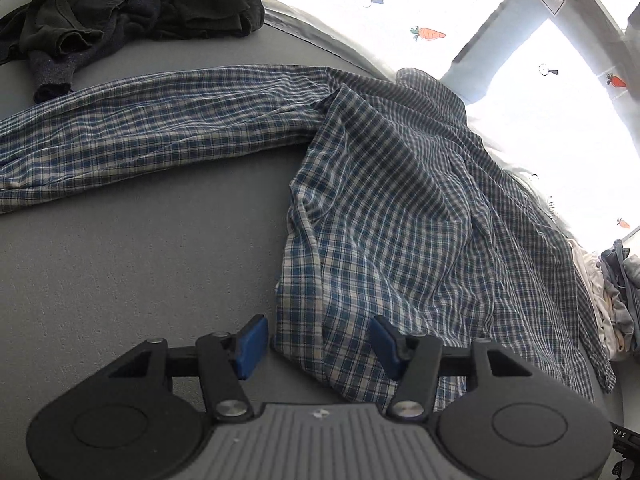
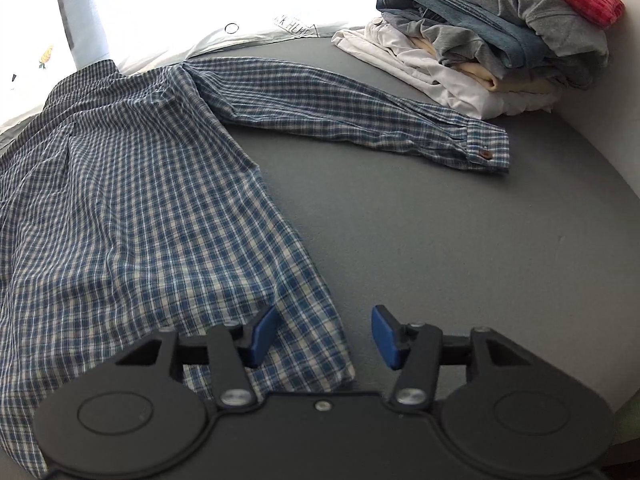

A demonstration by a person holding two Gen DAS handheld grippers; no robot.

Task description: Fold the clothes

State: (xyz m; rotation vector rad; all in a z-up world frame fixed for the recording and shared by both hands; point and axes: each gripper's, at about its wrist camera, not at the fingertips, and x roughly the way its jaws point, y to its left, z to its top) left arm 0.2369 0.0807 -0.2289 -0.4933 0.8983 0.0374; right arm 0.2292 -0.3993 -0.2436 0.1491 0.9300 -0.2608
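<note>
both claws gape unclenched, left claw [image 1: 316, 346] and right claw [image 2: 325, 340] straddling the blue-and-white checked cotton shirt's [image 2: 132, 200] hem corners.

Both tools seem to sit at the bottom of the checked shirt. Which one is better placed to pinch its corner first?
The right, probably. The right tool has the checked shirt's hem corner lying between its open fingers. The left tool straddles a rumpled hem fold instead.

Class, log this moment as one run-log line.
shirt: flat, sleeves out | left gripper: open at hem | right gripper: open at hem corner
</note>
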